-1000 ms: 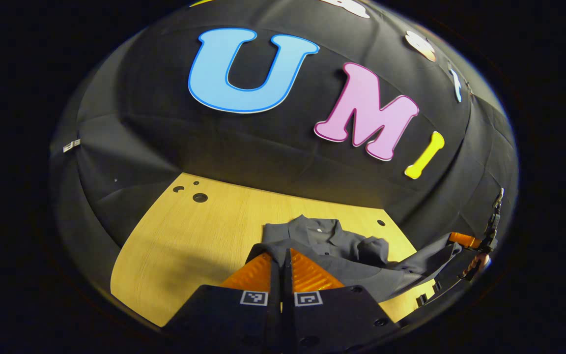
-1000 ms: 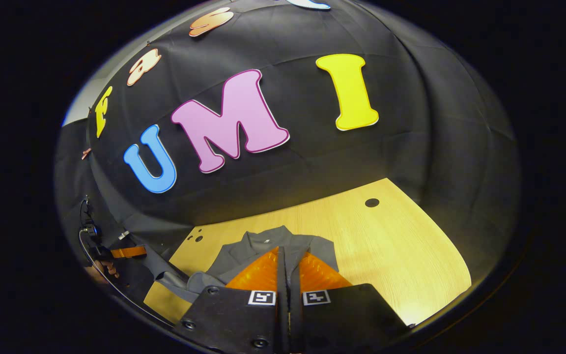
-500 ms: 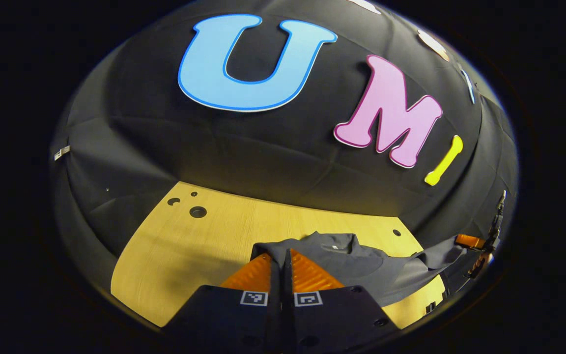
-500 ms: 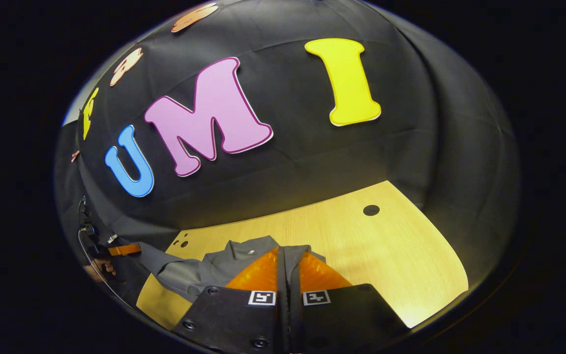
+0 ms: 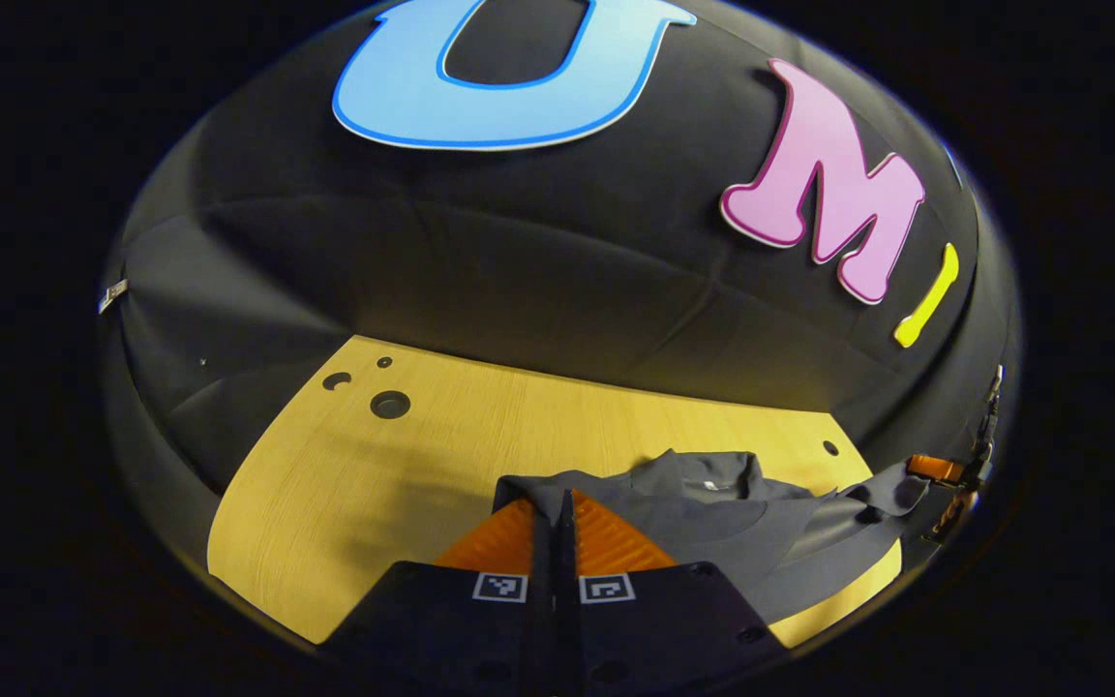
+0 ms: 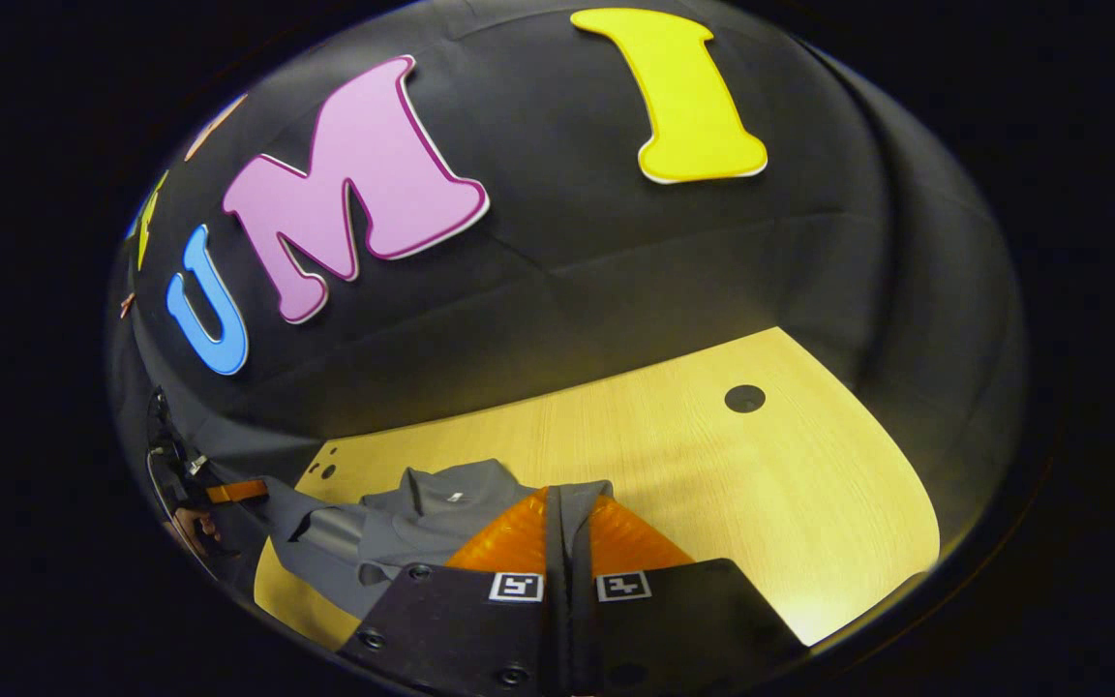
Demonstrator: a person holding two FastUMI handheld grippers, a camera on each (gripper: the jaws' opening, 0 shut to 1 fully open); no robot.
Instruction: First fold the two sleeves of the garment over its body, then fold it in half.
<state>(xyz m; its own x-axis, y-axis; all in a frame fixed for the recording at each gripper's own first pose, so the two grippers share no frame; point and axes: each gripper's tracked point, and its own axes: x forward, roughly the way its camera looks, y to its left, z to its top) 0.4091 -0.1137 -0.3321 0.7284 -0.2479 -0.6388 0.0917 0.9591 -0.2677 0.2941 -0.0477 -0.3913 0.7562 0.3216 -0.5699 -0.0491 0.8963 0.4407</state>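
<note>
A dark grey collared garment lies on the yellow wooden table, with its collar toward the wall. My left gripper is shut on one corner of its lifted near edge. That edge stretches to the far right, where the other gripper holds it. In the right gripper view my right gripper is shut on the other corner of the garment. The raised edge runs left to the left gripper and a hand. The cloth hangs in folds between the two grips.
The table has a round hole on its right side and a cluster of holes near its left back corner. The black booth wall rises close behind the table's back edge.
Both grippers have carried the held edge forward toward the collar. The lifted cloth now covers more of the garment's body, and the wall looms nearer.
</note>
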